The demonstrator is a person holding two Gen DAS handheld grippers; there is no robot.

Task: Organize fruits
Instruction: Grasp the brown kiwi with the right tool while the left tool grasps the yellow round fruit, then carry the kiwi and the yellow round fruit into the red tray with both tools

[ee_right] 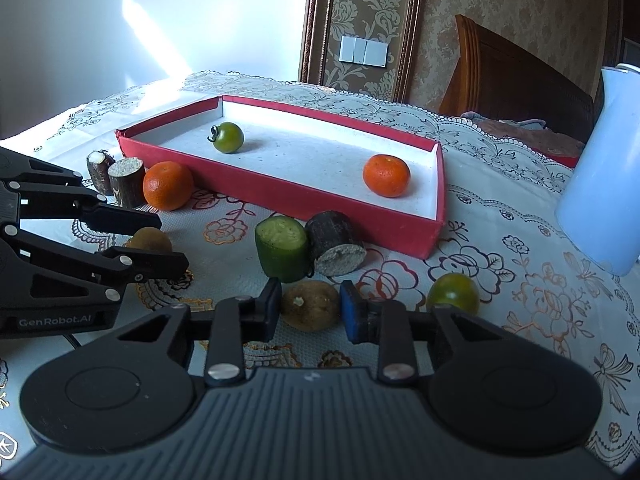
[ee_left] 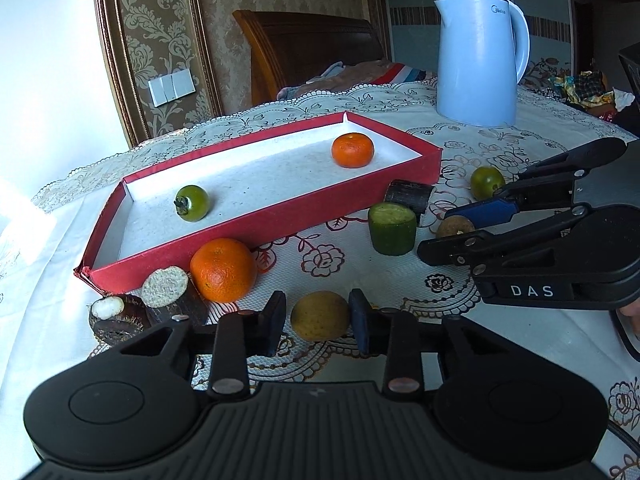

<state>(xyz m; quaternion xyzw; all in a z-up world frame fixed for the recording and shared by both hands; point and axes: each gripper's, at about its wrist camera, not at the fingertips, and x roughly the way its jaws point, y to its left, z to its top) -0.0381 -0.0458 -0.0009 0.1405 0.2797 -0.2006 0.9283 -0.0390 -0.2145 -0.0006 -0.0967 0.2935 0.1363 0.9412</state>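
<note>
while each claw clamps its own small brownish-yellow fruit on the bench [ee_left: 360,248], the relation that matters is where the red tray [ee_left: 256,236] lies from each of them: ahead and beyond, long side towards both hands.

the left claw [ee_left: 318,322] is shut on a yellow fruit [ee_left: 319,315], pads pressing both its flanks, fruit low at the cloth. from here the tray's near wall sits up and to the left, with an orange [ee_left: 223,269] and a cut cane piece [ee_left: 165,286] between claw and tray. so the lift, i judge, must clear those before going over the wall.

the right claw [ee_right: 308,312] is clamped on a brown fruit [ee_right: 310,305] in the same way. ahead of it stand a green chunk [ee_right: 281,249] and a dark chunk [ee_right: 335,246], touching each other, just before the tray's wall. the tray's right end, holding a small orange [ee_right: 386,175], is nearer this hand; the left end, with a green tomato [ee_right: 229,137], suits the other. another green tomato [ee_right: 453,293] lies just right of the right claw, outside the tray.
</note>
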